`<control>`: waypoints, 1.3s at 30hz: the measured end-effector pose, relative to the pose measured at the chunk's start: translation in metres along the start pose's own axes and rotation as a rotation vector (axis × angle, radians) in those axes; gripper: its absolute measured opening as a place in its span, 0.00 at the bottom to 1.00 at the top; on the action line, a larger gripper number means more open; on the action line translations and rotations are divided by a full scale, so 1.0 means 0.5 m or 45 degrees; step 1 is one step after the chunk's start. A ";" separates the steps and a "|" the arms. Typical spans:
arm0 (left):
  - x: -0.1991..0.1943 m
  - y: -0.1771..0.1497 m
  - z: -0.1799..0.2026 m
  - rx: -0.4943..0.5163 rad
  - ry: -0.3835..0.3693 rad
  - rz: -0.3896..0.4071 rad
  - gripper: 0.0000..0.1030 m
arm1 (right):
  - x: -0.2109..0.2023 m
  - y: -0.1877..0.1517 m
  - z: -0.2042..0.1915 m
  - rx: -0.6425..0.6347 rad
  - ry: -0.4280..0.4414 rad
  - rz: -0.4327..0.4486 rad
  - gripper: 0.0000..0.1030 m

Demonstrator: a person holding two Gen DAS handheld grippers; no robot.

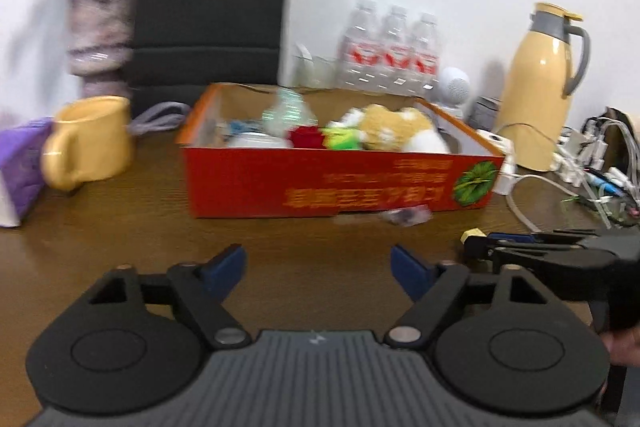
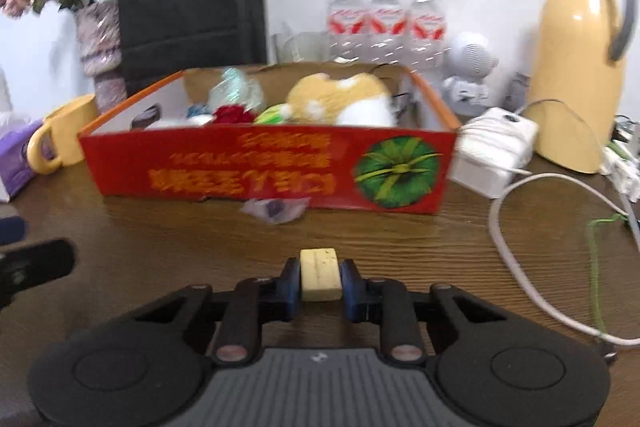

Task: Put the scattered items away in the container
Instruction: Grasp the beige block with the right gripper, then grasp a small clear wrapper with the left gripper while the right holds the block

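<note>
Right gripper clamped on a pale block, left gripper apart, both in front of the red box.

Nearest, the right gripper [image 2: 320,277] pinches a small cream-yellow block [image 2: 320,274] between its blue pads, low over the wooden table [image 2: 440,259]. The left gripper [image 1: 318,263] stands with its jaws apart, nothing between them. Just past them, a crumpled clear wrapper [image 2: 276,209] lies on the table against the front wall of the red cardboard box [image 2: 260,167]. Inside the box sit a plush toy [image 2: 344,99], a red flower [image 2: 234,115] and other blurred items. Behind stand three water bottles [image 2: 386,19] and a yellow thermos jug [image 2: 580,59].
</note>
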State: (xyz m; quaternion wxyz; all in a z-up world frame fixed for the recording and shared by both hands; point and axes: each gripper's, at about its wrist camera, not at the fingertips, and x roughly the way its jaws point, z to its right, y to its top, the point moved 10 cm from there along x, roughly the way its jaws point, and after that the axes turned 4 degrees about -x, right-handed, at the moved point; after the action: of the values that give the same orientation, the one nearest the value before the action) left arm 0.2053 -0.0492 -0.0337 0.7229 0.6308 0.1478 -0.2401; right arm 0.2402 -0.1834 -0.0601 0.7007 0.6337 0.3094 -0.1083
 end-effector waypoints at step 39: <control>0.059 0.003 0.097 -0.064 0.003 -0.026 0.07 | -0.101 0.015 0.036 0.016 0.114 0.259 0.16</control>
State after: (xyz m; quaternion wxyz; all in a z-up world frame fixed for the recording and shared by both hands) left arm 0.2265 -0.1017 -0.0400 0.7358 0.6113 0.1610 -0.2429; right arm 0.2099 -0.2117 -0.0250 0.6896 0.6704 0.2738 -0.0103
